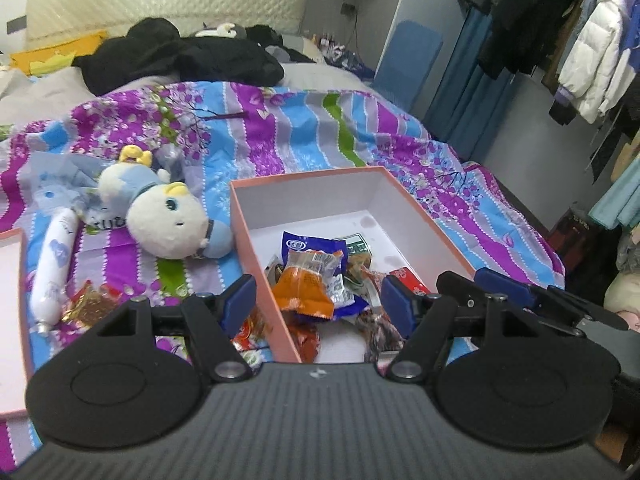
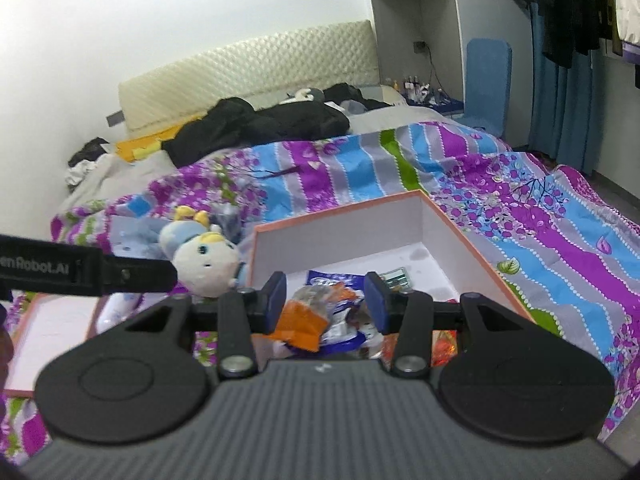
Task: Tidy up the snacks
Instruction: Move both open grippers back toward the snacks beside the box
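A pink box with white inside lies on the bed and holds several snack packets, an orange one on top. My left gripper is open and empty above the box's near left wall. More packets and a white sausage stick lie left of the box on the quilt. In the right wrist view the box shows again; my right gripper is open over the orange packet, holding nothing. The right gripper's fingers show at the left view's right side.
A plush doll lies left of the box. The box lid lies at far left. Dark clothes are piled near the headboard. Hanging coats and a blue curtain are to the right of the bed.
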Motion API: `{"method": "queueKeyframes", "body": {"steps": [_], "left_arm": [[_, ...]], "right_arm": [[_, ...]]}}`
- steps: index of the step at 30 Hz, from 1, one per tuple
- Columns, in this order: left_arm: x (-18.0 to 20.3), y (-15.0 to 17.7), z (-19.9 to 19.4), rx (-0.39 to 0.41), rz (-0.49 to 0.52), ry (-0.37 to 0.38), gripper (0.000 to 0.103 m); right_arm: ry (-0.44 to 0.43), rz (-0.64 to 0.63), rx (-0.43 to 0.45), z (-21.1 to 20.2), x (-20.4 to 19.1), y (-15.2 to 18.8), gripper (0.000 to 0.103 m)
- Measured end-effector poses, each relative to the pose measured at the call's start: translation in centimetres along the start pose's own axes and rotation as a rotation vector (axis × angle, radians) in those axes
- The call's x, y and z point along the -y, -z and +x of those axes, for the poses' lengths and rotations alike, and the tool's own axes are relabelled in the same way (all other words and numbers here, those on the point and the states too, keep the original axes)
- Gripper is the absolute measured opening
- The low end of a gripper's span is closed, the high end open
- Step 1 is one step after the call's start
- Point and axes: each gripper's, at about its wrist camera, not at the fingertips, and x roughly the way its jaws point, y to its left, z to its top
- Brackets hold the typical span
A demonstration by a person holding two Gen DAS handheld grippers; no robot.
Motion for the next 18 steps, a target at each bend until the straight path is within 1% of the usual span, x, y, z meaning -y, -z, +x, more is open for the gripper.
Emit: {"method": "queueKeyframes", "body": {"steps": [4,9,13,16,18], "left_arm": [[-0.3,1.8,-3.4,0.025,-0.004,-0.011,0.074],[-1.1,4.1,-6.3,0.042,-0.009,-0.034,0.075],[-1.6,5.9,-7.6,0.051,-0.021,-0.055,0.076],[-1.9,7.3,-8.3,0.056,-0.012,-0.084,0.076],[-2.3,8.4,-8.9,0.065,-0.024,-0.077,0.077]], "right_arm": [[-0.018,0.002,0.016,-2.3,-1.3,0.9,0.045],[-0.026,-0.005,0.024,-4.3,-2.7,2.4,0.045],[-0.038,-0.014,0.016,-5.3,-3.6,3.9,0.045],[-0.051,-0.028,0.008,-5.8,-4.3,4.8,0.045],[-0.06,-0.038,0.006,-6.1,-4.7,5.5,0.045]]}}
